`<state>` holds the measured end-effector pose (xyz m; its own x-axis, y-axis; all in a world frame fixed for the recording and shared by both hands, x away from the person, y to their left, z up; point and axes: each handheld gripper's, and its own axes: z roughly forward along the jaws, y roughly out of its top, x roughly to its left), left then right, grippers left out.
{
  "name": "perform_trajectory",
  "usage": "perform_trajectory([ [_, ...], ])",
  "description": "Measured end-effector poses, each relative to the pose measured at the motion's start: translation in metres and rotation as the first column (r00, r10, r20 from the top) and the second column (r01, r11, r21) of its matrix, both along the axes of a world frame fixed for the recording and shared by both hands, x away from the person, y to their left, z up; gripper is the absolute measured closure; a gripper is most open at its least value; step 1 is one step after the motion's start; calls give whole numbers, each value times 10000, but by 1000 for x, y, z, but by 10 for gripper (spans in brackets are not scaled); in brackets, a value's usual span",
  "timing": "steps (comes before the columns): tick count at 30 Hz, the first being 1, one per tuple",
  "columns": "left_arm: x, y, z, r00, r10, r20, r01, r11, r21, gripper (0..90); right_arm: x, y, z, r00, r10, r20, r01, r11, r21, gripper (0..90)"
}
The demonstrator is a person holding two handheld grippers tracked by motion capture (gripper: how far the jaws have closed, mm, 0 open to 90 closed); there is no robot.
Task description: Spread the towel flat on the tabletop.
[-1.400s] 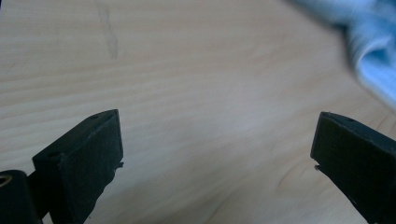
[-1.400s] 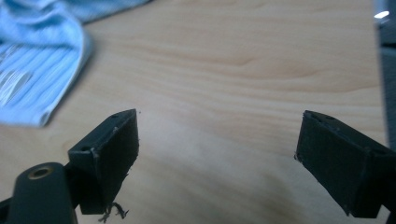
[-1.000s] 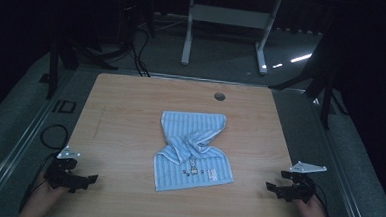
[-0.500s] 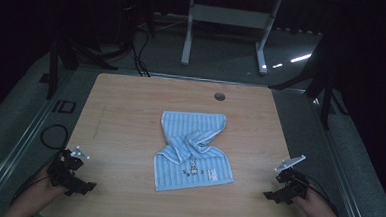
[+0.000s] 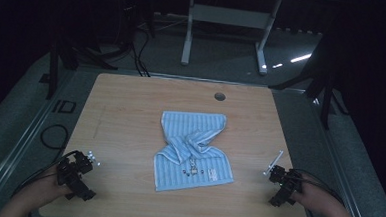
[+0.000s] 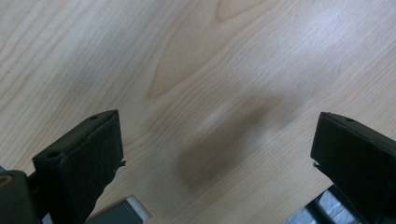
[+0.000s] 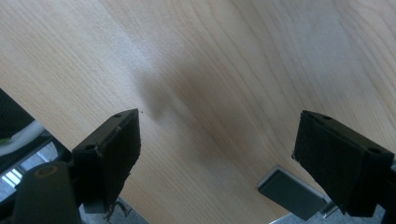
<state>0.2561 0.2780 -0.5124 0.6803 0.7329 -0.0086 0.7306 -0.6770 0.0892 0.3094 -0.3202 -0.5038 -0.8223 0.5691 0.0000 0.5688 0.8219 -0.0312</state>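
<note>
A light blue striped towel (image 5: 194, 151) lies crumpled and partly twisted in the middle of the wooden table (image 5: 131, 110). My left gripper (image 5: 79, 182) is held near the front left corner, well apart from the towel. Its view shows the two black jaws spread wide over bare wood (image 6: 210, 56), the left gripper (image 6: 217, 135) open and empty. My right gripper (image 5: 279, 190) is near the front right corner, also away from the towel. It tips down at the tabletop (image 7: 210, 46), and the right gripper (image 7: 219, 126) is open with nothing between its jaws.
A round cable hole (image 5: 220, 96) sits near the table's far edge. A white desk frame (image 5: 226, 15) stands on the floor behind, and cables (image 5: 54, 136) lie on the floor at the left. The table's front edge is close to both grippers.
Both grippers have tipped downward toward the tabletop. The right one has shifted slightly left. The towel has not moved.
</note>
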Motion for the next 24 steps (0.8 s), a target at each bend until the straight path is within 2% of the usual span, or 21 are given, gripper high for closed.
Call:
perform_trajectory([
  [3, 2, -2, -1, 9999, -73, -90, 72, 10000, -64, 21, 2, 3, 1, 10000, 9, -46, -7, 9994, 346, 132],
  [5, 4, -4, -2, 10000, -86, -9, 85, 9999, -120, 20, 4, 3, 2, 9999, -133, -82, 138, 9979, 625, 134],
  [7, 6, -10, -1, 9997, -199, 173, 202, 9995, -226, 20, 6, 4, 2, 9996, -265, -96, 271, 9971, 704, 137],
  [10, 9, -20, -1, 9989, -374, 280, 391, 9972, -637, 21, 7, 6, 1, 9999, 61, -92, -54, 9974, 725, 137],
  [12, 12, -28, -1, 9980, -479, 405, 511, 9955, -796, 37, 7, 9, 0, 9994, 215, -287, -186, 9950, 977, 135],
  [14, 15, -34, -2, 9978, -581, 327, 612, 9929, -1016, 37, 8, 12, 0, 9992, 298, -249, -275, 9955, 909, 141],
  [19, 24, -52, -1, 9963, -813, 290, 841, 9895, -1178, 37, 13, 19, -4, 9983, 507, -298, -490, 9973, 549, 150],
  [24, 33, -73, 1, 9929, -1137, 362, 1174, 9850, -1262, 48, 17, 27, -3, 9974, 693, -186, -681, 9959, 601, 159],
])
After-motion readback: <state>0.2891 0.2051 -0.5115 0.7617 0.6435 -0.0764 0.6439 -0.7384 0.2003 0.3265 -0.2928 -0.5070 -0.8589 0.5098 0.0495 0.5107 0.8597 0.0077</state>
